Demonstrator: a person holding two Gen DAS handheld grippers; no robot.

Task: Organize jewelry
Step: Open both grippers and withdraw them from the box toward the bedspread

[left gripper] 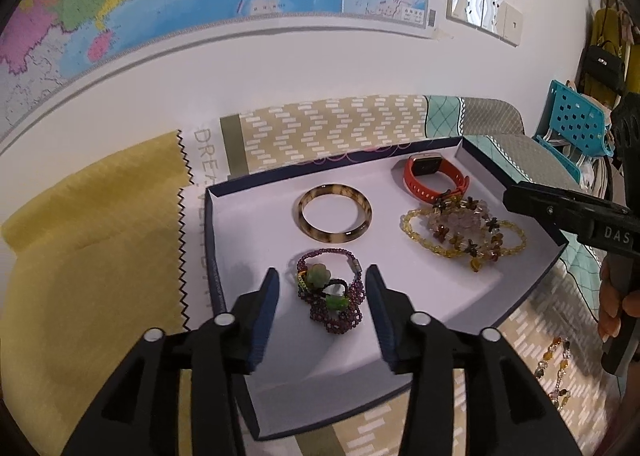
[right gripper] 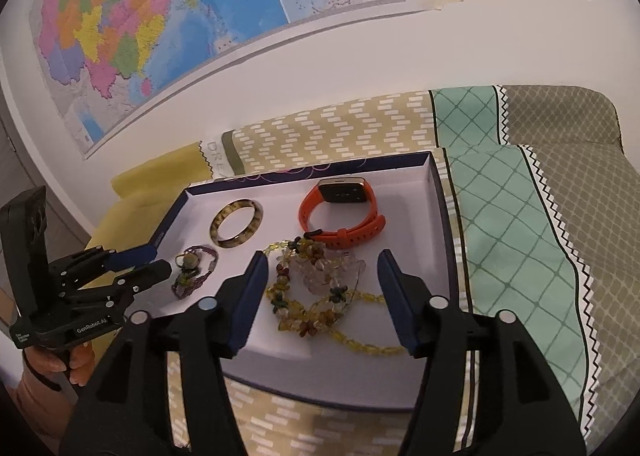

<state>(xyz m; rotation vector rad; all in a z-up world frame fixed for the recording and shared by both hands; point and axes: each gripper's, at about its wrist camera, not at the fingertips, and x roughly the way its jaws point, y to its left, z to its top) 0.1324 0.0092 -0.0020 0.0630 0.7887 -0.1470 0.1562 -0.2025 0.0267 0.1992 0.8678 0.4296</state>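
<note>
Left claw [left gripper: 322, 288] parted, purple bracelet [left gripper: 332, 292] lying loose between its fingers. Right claw [right gripper: 322, 276] wide, yellow beads [right gripper: 320, 296] loose between.

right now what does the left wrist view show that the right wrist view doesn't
Only the left wrist view: a loose beaded strand on the cloth outside the box, a turquoise basket and a black handbag. Only the right wrist view: the left gripper seen from the side. Both: the box holding the bangle, orange watch, purple bracelet and yellow bead pile.
</note>
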